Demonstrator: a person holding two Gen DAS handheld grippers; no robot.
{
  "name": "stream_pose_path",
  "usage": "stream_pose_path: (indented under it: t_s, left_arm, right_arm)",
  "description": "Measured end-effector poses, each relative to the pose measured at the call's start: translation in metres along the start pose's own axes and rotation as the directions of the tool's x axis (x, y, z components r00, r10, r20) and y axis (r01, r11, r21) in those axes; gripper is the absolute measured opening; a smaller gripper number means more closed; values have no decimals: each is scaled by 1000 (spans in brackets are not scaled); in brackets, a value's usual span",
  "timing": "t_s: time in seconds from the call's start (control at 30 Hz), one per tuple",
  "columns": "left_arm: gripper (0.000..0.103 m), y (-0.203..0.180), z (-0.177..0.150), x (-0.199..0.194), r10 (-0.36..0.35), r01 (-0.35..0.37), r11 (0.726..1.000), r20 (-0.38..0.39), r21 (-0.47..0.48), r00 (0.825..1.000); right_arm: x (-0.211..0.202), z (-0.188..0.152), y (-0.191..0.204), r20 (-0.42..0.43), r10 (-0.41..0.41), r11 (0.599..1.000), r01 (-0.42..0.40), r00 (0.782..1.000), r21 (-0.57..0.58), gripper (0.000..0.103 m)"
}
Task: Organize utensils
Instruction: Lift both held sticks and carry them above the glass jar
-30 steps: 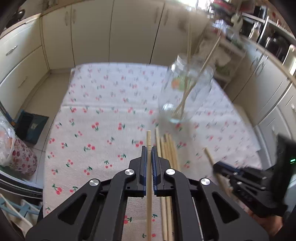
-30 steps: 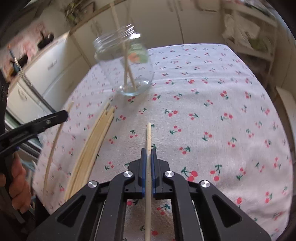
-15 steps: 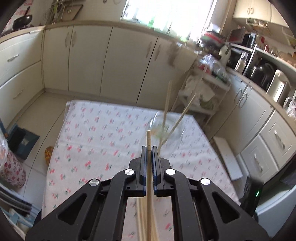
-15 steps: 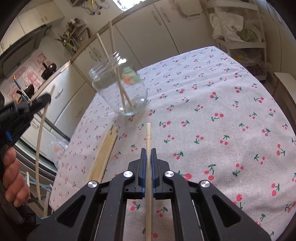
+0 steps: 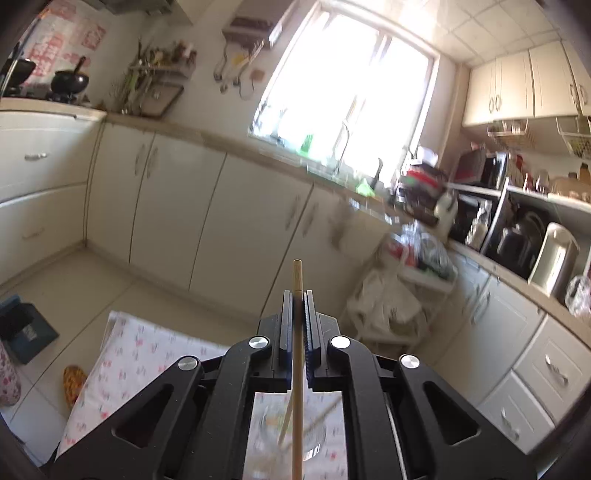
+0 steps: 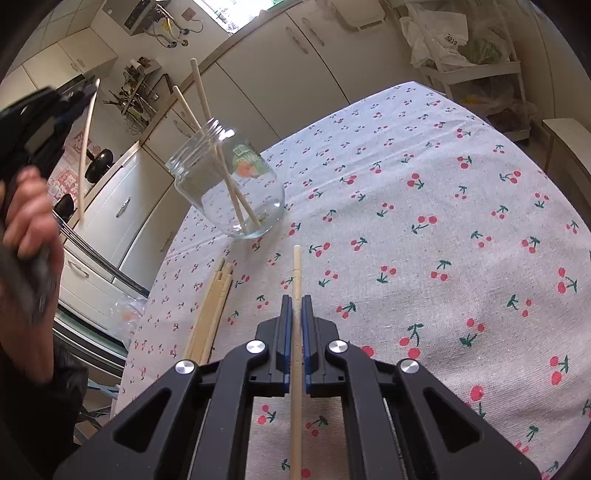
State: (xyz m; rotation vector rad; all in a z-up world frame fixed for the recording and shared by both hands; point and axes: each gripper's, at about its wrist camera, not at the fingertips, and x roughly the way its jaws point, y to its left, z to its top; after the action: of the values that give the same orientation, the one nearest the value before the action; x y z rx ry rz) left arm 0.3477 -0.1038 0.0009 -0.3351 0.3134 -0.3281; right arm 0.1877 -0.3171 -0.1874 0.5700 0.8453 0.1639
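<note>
Hand-held gripper (image 5: 297, 306) on our left clamps a light, stiff chopstick (image 5: 297, 280) above the jar (image 6: 225, 184), while our right hand-held gripper (image 6: 294, 310) pinches another chopstick (image 6: 296, 269) mid-shaft over the counter (image 6: 461, 229), ahead-left of which the fragile glass stands.

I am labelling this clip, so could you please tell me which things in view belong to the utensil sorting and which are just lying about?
Job:
- glass jar holding two chopsticks
- chopstick clamped in left gripper
- chopstick clamped in right gripper
- loose chopsticks on the cherry tablecloth

Lying about:
- white bag on the shelf cart
- kettle
</note>
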Motion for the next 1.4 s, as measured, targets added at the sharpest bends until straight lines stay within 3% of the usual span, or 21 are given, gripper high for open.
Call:
stream_pose_path:
  t_s: [0.23,0.47,0.7,1.13,1.23,1.3,1.4]
  left_arm:
    - [5,-15,15,33,26,-28,999,105,25,994]
    - [5,-21,0,64,65,-74,996,147,56,987]
    - [5,-15,-31,83,89,-98,991,105,91,991]
    - [7,-11,-85,57,95,-78,966,-59,247,994]
    - [26,-6,-89,42,108,-83,962,-83,259,991]
    - [49,2,-90,25,125,-100,963,-83,252,989]
    - [59,21,-96,0,152,-124,962,-100,242,983]
  right_arm:
    - [-1,-1,-5,1,17,999,-17,1000,30,6]
    - [0,-1,-6,-6,23,999,-23,1000,38,6]
    - [1,-1,-8,-9,35,998,-34,999,52,6]
    - [0,-1,-6,4,22,999,-22,1000,47,6]
    - [-1,-1,-6,6,18,999,-18,1000,51,6]
    - [-2,0,-7,8,14,998,-14,1000,58,6]
    - [-6,2,-7,18,33,995,-34,999,89,6]
